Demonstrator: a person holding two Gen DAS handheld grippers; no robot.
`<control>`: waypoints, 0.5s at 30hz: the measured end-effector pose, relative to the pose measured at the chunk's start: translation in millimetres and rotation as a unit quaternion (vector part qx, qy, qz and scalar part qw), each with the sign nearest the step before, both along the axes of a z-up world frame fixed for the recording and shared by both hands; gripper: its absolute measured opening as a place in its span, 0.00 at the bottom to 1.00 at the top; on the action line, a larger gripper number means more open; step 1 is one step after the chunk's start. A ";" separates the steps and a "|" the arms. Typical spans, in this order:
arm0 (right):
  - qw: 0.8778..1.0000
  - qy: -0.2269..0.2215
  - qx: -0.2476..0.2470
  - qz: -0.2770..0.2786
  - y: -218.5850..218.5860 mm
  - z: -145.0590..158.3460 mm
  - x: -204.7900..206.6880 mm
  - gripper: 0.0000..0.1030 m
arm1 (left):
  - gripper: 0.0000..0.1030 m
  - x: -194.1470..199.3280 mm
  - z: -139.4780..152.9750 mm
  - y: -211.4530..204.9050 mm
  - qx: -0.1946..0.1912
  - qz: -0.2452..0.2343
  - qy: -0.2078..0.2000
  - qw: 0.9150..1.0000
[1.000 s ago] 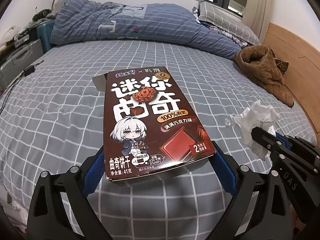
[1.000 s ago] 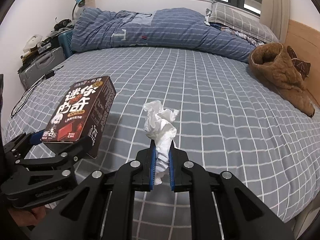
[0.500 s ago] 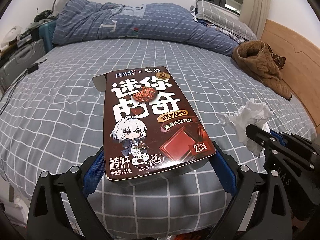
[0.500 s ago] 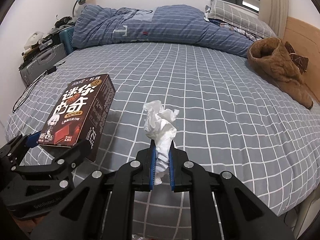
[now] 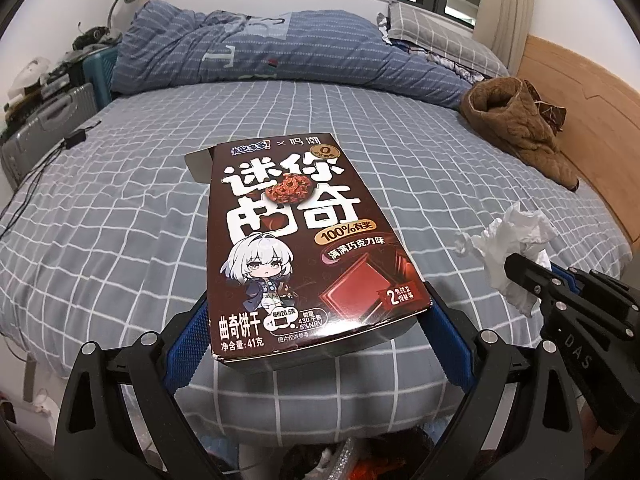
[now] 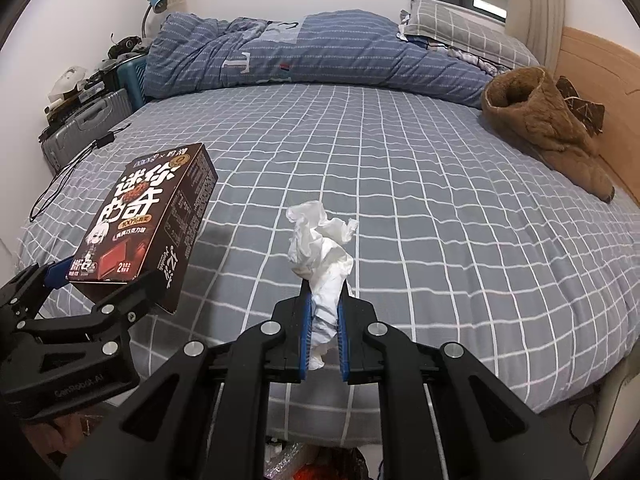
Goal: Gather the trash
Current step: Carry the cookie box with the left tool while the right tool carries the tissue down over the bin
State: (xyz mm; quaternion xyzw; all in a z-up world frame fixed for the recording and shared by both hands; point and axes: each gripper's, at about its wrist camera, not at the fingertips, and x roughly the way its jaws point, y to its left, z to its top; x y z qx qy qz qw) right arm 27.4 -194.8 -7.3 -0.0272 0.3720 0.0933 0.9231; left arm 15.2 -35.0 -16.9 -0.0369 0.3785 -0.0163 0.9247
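Note:
A dark brown cookie box [image 5: 296,248] with white lettering and a cartoon figure is clamped by its near end between the blue pads of my left gripper [image 5: 316,332], held above the bed. The same cookie box [image 6: 144,220] appears at the left of the right wrist view. My right gripper [image 6: 322,312] is shut on a crumpled white tissue [image 6: 320,248] that sticks up from between its pads; the tissue [image 5: 512,240] also shows at the right edge of the left wrist view. At the bottom edge, below the bed's near side, shiny and red wrappers [image 6: 308,464] show.
A bed with a grey checked sheet [image 6: 420,184] fills both views. A rolled blue duvet [image 6: 304,52] and pillows lie at the far end, a brown padded garment [image 6: 548,128] by the wooden headboard on the right. A suitcase [image 6: 84,128] and clutter stand left.
Both grippers have drawn back from the bed with the box and the tissue still held. The bed's near edge and the wrappers below it have come into view.

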 end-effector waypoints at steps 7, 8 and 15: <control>1.000 0.001 -0.001 0.004 1.2 0.8 -20.1 0.10 | 0.90 -17.5 -5.3 -3.4 0.004 -0.003 0.006 1.000; 1.000 0.000 -0.001 0.004 1.5 1.3 -22.6 0.10 | 0.90 -19.8 -5.5 -3.9 0.004 -0.004 0.006 1.000; 1.000 -0.003 -0.003 0.005 -1.0 4.1 -37.8 0.10 | 0.90 -39.0 -6.5 -3.4 0.006 -0.004 0.008 1.000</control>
